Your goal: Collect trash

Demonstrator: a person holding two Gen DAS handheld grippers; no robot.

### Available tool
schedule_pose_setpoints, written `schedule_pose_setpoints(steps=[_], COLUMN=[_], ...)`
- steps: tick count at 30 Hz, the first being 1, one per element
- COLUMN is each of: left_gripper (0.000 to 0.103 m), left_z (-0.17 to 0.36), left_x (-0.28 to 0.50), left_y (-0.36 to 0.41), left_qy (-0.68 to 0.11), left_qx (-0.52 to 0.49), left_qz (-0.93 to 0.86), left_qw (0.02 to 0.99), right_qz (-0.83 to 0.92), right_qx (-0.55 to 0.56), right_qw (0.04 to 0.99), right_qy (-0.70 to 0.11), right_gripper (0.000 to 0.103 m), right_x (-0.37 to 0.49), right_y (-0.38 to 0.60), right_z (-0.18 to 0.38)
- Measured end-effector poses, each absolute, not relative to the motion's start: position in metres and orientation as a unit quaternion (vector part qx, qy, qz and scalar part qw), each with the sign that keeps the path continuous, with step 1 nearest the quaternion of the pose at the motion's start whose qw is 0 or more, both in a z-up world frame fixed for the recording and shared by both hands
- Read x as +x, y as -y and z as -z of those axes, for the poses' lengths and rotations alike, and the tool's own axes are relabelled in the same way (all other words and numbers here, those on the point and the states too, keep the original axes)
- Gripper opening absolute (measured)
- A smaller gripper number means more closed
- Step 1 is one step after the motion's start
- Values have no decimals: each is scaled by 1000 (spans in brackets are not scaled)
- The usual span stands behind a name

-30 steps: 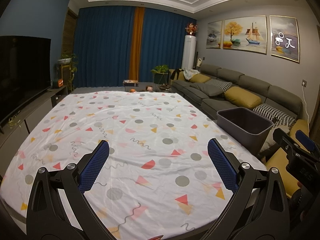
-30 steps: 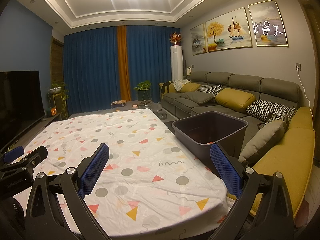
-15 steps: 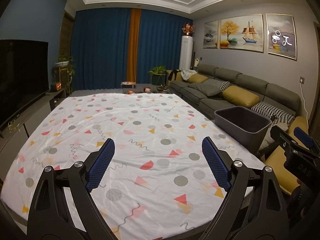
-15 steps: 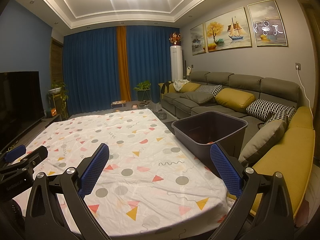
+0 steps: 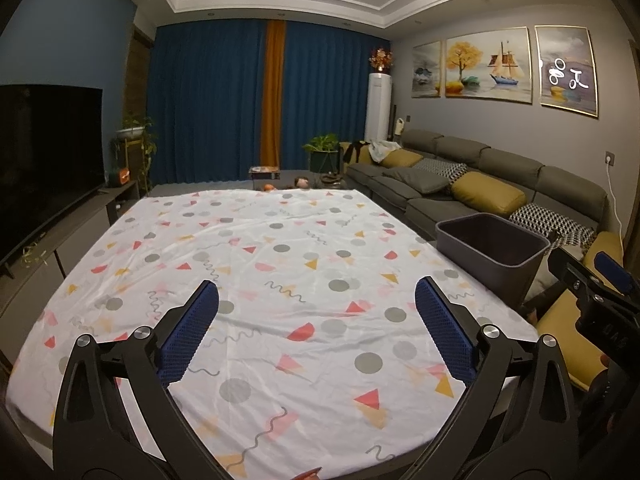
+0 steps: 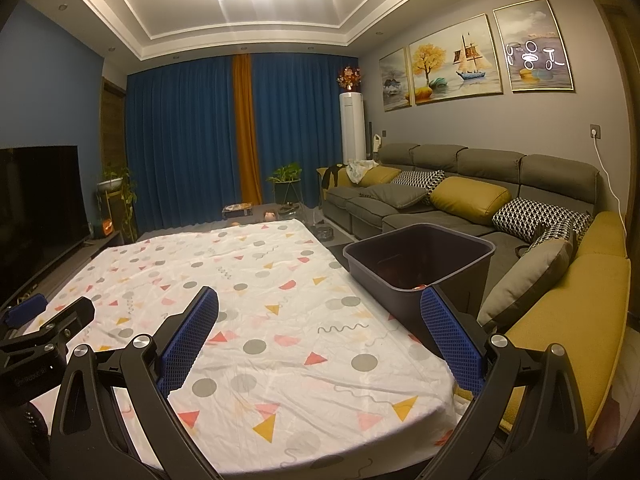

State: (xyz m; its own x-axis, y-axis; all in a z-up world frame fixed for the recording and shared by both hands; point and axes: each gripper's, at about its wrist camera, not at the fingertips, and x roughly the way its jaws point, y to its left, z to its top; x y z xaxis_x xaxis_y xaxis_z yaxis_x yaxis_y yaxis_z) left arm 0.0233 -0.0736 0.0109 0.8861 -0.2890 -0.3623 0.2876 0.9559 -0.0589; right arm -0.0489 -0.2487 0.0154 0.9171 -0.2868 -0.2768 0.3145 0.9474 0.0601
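Note:
My left gripper [image 5: 316, 286] hovers over the near part of a table covered by a white cloth [image 5: 280, 260] with coloured shapes. Its jaws are opening, and nothing is between the blue pads. My right gripper [image 6: 319, 292] stands open over the cloth [image 6: 260, 280] near the table's right corner, also holding nothing. A dark grey bin [image 6: 376, 276] stands just off the table's right edge, close ahead of the right finger. Something reddish [image 6: 404, 278] lies at the bin's bottom. The left wrist view shows the bin [image 5: 492, 248] at right, with the right gripper [image 5: 592, 280] beside it.
A grey sofa [image 6: 460, 200] with yellow and patterned cushions runs along the right wall behind the bin. A dark TV [image 5: 44, 152] on a low cabinet lines the left side. Blue curtains, plants and a low table with small items stand beyond the far edge.
The left gripper's jaws narrowed slightly half a second ago and now stand wide again. Its view has tipped up a little. The right gripper's view is unchanged.

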Motion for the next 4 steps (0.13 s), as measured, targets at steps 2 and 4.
schedule_pose_setpoints(steps=[2, 4], left_gripper=[97, 97], left_z=[-11, -12], left_x=[26, 27], left_y=[71, 71], left_qy=[-190, -193], left_qx=[-6, -9], left_qz=[150, 152], left_qw=[970, 969], right_qz=[154, 154], right_qx=[53, 54], right_qw=[978, 978], right_qy=[-133, -132], right_gripper=[97, 97], right_x=[-49, -49], right_y=[249, 249], right_z=[-16, -16])
